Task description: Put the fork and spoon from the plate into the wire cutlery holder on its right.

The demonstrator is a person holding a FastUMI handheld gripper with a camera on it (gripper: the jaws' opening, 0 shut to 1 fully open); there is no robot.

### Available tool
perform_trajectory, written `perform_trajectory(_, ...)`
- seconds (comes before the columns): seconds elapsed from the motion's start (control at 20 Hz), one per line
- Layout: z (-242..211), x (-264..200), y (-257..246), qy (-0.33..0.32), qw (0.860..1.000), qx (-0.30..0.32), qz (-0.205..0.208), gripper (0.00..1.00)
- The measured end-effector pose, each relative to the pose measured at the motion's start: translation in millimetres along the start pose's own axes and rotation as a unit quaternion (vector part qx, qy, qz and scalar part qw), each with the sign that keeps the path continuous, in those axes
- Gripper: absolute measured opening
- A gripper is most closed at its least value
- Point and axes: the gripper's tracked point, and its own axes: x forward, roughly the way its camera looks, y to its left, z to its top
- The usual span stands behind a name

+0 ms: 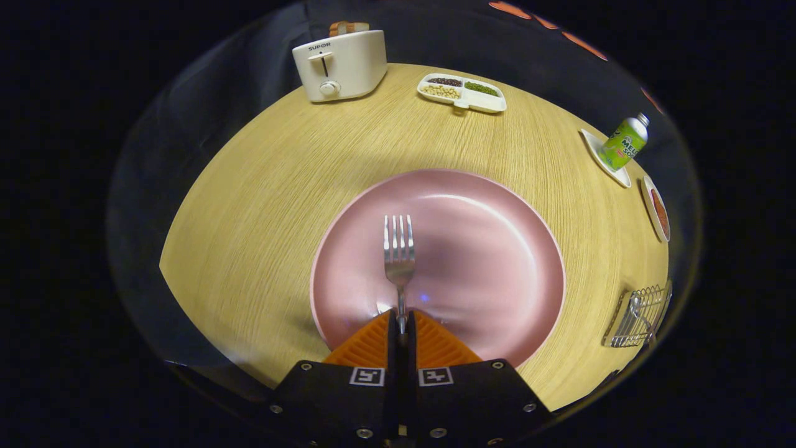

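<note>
My gripper [402,323] is shut on the handle of a silver fork [399,255], both fingers pressed against it. The fork's tines point straight ahead over the pink plate [497,205], which lies on the wooden table just beyond the fingers. Whether the fork is lifted off the plate or resting on it I cannot tell. The wire cutlery holder [640,317] stands to the right of the plate near the table's edge, and a spoon handle appears to sit inside it.
A white toaster [339,65] with bread in it stands at the far left of the table. A divided white dish [461,92] of beans sits at the back. A green can [624,144] on a small plate and a dish of red food [657,208] are far right.
</note>
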Motion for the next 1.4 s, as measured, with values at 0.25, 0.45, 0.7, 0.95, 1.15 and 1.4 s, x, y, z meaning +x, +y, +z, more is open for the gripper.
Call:
perform_trajectory(0.25,2.5,-12.1,-16.7,-0.017,1.0,0.016,-0.002,0.05)
perform_trajectory(0.45,9.4,-29.9,-39.9,-0.041,0.998,0.036,-0.01,0.05)
perform_trajectory(0.7,18.5,-63.1,-92.8,-0.071,0.995,0.057,-0.04,0.05)
perform_trajectory(0.95,17.4,-100.7,-156.9,-0.096,0.988,0.099,-0.074,0.05)
perform_trajectory(1.15,12.4,-133.0,-209.6,-0.107,0.98,0.134,-0.104,0.05)
perform_trajectory(1.4,-21.7,-162.1,-256.5,-0.079,0.975,0.156,-0.135,0.05)
